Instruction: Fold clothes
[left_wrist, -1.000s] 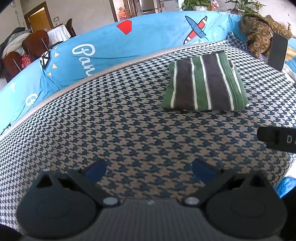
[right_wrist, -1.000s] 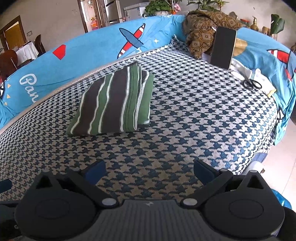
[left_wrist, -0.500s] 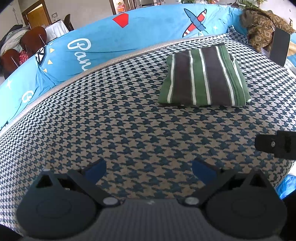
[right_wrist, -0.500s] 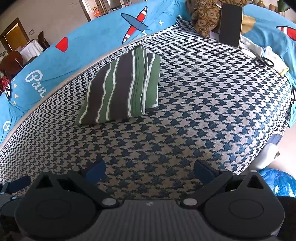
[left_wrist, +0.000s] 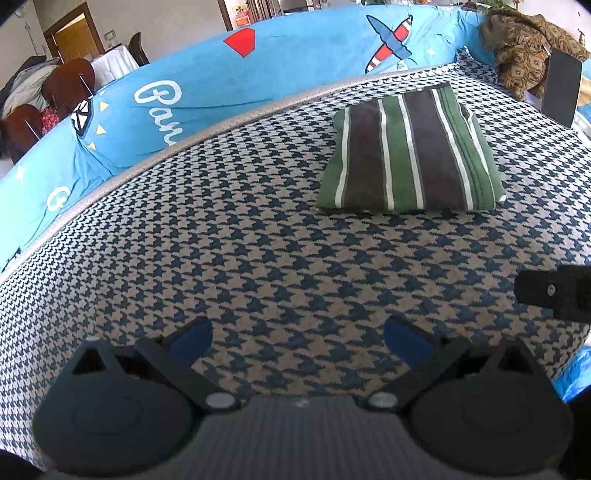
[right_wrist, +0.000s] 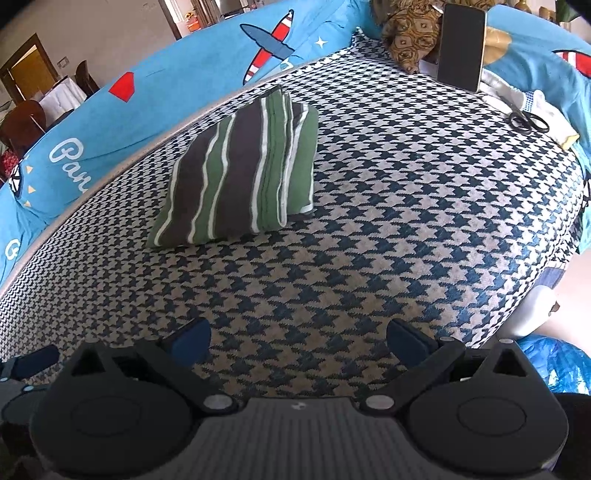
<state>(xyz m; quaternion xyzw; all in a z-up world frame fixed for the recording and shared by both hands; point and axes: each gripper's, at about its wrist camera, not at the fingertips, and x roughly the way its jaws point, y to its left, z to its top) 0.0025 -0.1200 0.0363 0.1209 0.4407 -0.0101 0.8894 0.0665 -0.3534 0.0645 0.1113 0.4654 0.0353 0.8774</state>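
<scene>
A folded garment (left_wrist: 410, 155) with green, dark grey and white stripes lies flat on the houndstooth sofa seat (left_wrist: 258, 258), toward the back. The right wrist view shows the same folded garment (right_wrist: 240, 173) left of centre, its stacked layers visible along the right edge. My left gripper (left_wrist: 297, 341) hovers open over bare seat, well short of the garment. My right gripper (right_wrist: 299, 341) is also open and holds nothing, near the seat's front edge. Part of the right gripper's body (left_wrist: 554, 291) shows at the right of the left wrist view.
A blue printed backrest (left_wrist: 258, 74) curves behind the seat. A brown patterned cloth (right_wrist: 410, 33) and a propped dark phone (right_wrist: 461, 48) stand at the far right corner, with black scissors (right_wrist: 528, 120) on a pale cloth beside them. The seat's front edge (right_wrist: 535, 280) drops to the floor.
Both grippers have drawn back and risen slightly from the garment, still open. The folded garment has stayed where it lies.
</scene>
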